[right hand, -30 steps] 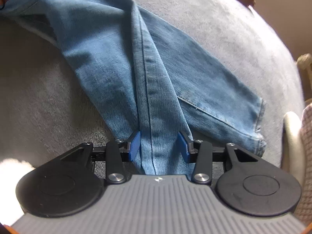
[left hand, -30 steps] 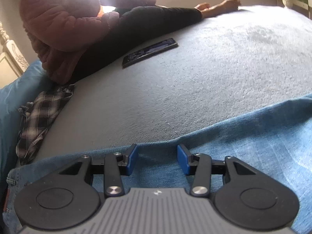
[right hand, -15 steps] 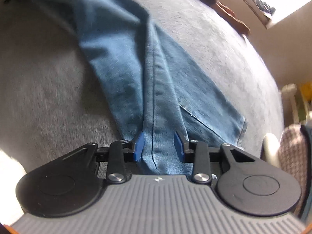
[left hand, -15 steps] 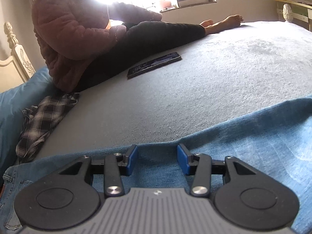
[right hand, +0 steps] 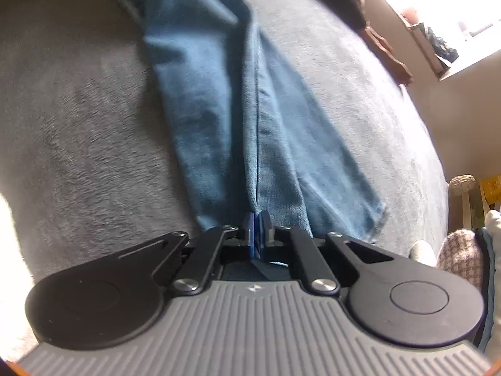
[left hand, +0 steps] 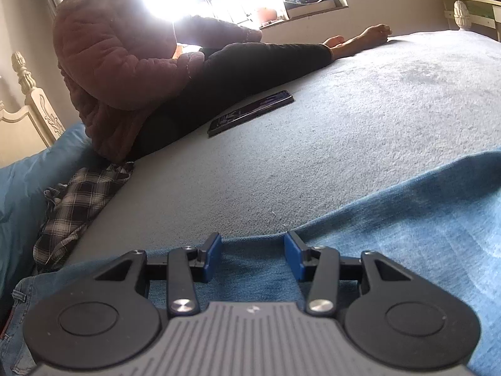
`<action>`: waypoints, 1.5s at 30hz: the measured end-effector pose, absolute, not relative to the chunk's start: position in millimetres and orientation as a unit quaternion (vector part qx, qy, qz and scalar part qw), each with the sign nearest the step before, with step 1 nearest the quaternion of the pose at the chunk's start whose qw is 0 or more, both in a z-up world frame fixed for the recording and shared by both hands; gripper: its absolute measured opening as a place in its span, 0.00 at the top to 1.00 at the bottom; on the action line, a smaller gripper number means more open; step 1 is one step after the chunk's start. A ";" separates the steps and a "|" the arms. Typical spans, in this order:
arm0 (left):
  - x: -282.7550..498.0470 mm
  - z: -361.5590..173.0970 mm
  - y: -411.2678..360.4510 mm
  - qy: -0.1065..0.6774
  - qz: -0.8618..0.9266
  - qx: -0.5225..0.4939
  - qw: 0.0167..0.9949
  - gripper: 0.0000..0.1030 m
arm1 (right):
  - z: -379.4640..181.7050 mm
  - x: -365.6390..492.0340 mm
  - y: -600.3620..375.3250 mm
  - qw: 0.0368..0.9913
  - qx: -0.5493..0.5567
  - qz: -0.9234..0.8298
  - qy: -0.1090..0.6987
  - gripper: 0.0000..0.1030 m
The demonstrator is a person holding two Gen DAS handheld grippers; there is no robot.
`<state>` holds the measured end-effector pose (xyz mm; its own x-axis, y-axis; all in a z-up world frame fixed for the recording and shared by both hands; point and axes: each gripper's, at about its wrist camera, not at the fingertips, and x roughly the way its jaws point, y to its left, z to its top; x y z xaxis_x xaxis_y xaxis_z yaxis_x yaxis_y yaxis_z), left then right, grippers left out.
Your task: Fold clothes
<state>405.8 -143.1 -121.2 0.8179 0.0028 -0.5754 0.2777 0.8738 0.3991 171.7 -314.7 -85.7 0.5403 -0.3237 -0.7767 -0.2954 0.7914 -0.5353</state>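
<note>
Parted left tongs (left hand: 253,257) over blue jeans (left hand: 391,228) on grey bedspread (left hand: 344,144).

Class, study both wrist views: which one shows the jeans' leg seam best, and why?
The right wrist view: the seam runs down the jeans into the right gripper, shut on the denim. The left wrist view shows only a seamless stretch of denim beneath the open left gripper.

Jeans (right hand: 250,109) lie on the bed (left hand: 360,131), phone (left hand: 250,112) beyond them.

Grey bed (left hand: 360,131): jeans (left hand: 407,235), phone (left hand: 250,111), plaid garment (left hand: 72,206), seated person (left hand: 131,72); far end blurred.
</note>
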 end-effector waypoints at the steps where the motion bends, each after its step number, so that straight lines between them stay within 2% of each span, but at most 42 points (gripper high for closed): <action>1: 405.1 -121.8 -143.7 0.290 -0.074 0.242 0.923 0.55 | -80.1 174.6 -320.8 0.822 -0.313 -0.014 0.476 0.99; 11: 402.5 -121.8 -147.2 0.288 -0.066 0.251 0.922 0.55 | -20.9 202.4 -391.3 0.863 -0.189 -0.051 0.467 1.00; 28: 400.5 -121.5 -150.1 0.275 -0.064 0.263 0.922 0.52 | -6.3 271.8 -437.4 0.846 -0.156 -0.039 0.508 1.00; 45: 403.9 -131.2 -165.7 0.251 -0.043 0.301 0.919 0.52 | -84.1 318.3 -466.9 0.818 -0.185 -0.023 0.544 1.00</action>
<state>403.9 -165.7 -131.2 0.8697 0.0717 -0.4883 0.2313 0.8148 0.5315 318.3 -466.9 -84.1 0.4077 -0.2383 -0.8815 -0.1646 0.9304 -0.3276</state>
